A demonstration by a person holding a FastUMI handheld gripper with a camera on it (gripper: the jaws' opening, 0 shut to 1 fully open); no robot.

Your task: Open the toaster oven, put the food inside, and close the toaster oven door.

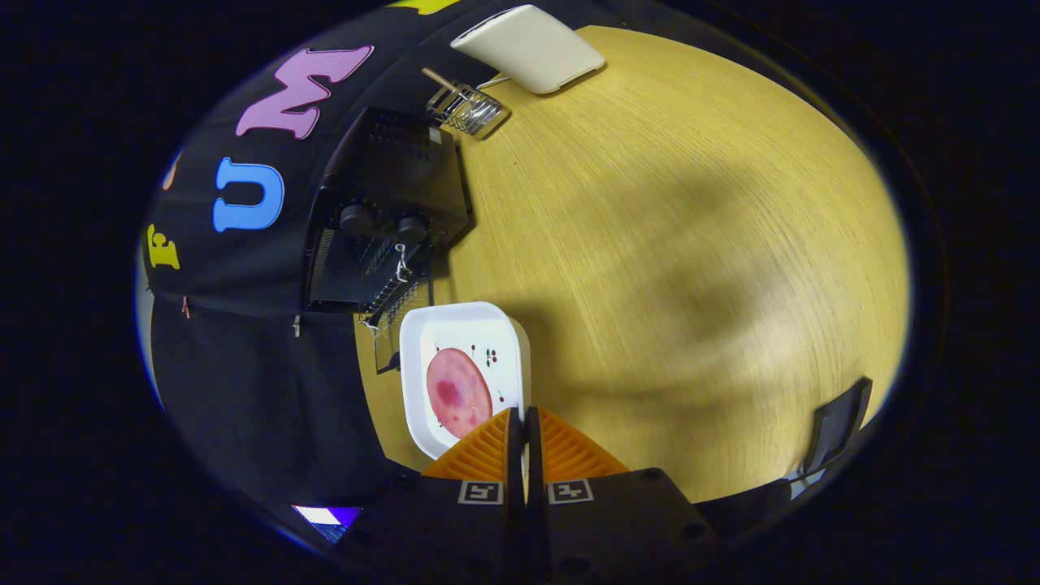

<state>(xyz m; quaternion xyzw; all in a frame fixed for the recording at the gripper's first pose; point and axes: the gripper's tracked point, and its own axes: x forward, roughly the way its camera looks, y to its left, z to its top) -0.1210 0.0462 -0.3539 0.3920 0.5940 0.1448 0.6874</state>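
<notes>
A white square plate (504, 333) carries a round pink slice of meat (457, 392). My gripper (524, 426) is shut on the plate's near rim, and a thin strip of the rim shows between the fingers (487, 451). Beyond the plate stands the black toaster oven (398, 175) with two knobs (357, 218). Its door looks open, and a wire rack (390, 284) shows at its mouth, close to the plate's far edge. The oven's inside is dark and I cannot see into it.
The oven and plate are over a wooden table (666, 244) that runs wide beside them. Past the oven lie a small wire basket with a wooden handle (467, 106) and a flat white box (530, 47). A black object (837, 422) sits at the table's edge.
</notes>
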